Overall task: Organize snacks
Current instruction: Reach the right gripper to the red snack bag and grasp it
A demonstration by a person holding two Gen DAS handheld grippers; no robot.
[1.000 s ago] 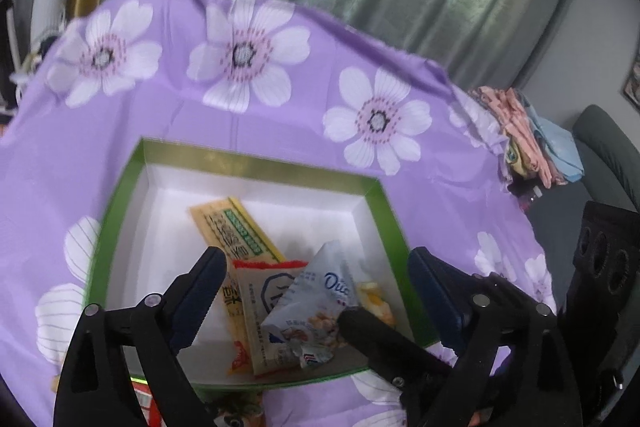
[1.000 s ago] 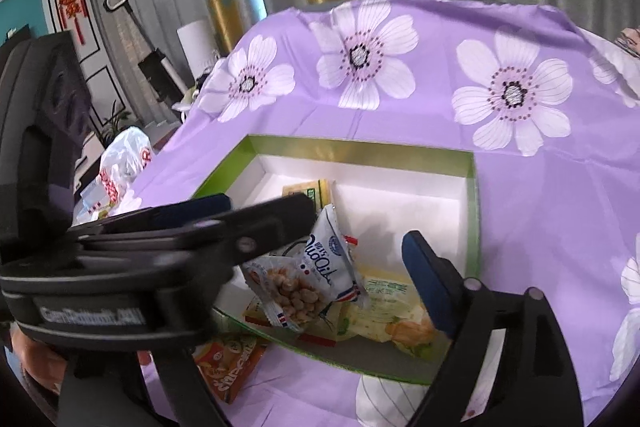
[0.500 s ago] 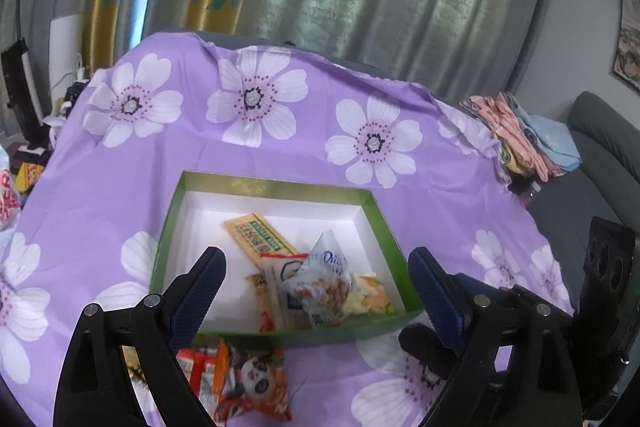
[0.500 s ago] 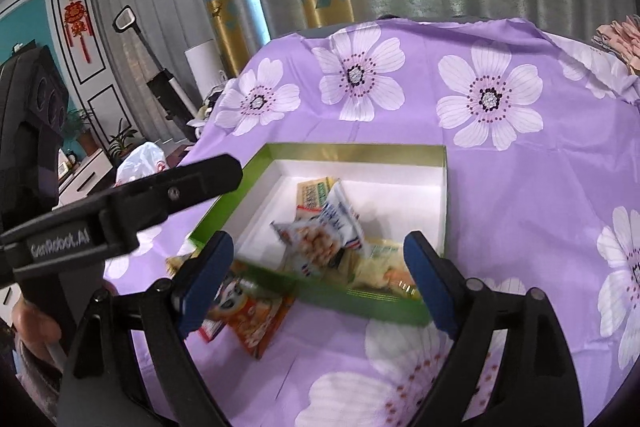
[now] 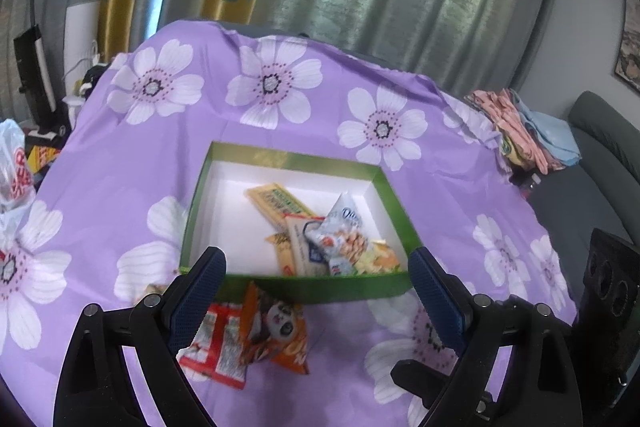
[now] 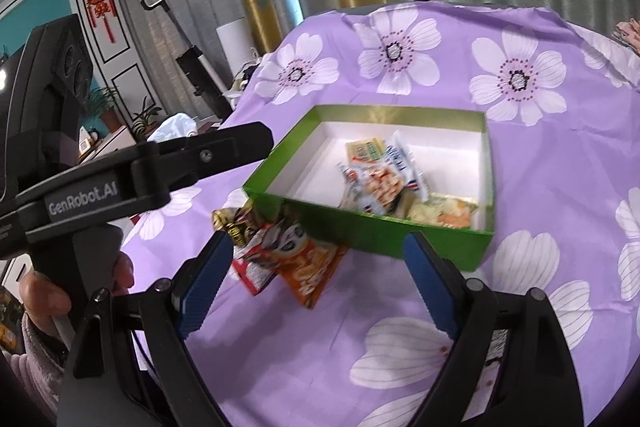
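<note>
Left gripper (image 5: 316, 281): I hold it spread wide, empty, low in frame.
Right gripper (image 6: 318, 277): spread, empty too.
Box (image 6: 372, 233): centre; snack packets (image 6: 304, 259) against its near wall.

A table draped in a purple cloth (image 5: 120, 187) with white flowers carries a green box (image 5: 332, 289) with a white inside, set near the middle of the cloth. Just in front of the box, on its left half, 3 snack packets lie in a loose overlapping pile on the cloth: an orange packet (image 5: 280, 331) with a panda face touching the box's front wall, a red and white packet (image 5: 218, 347) beside it, and a dark, gold-edged packet (image 6: 232, 223) nearest the box's front left corner.
</note>
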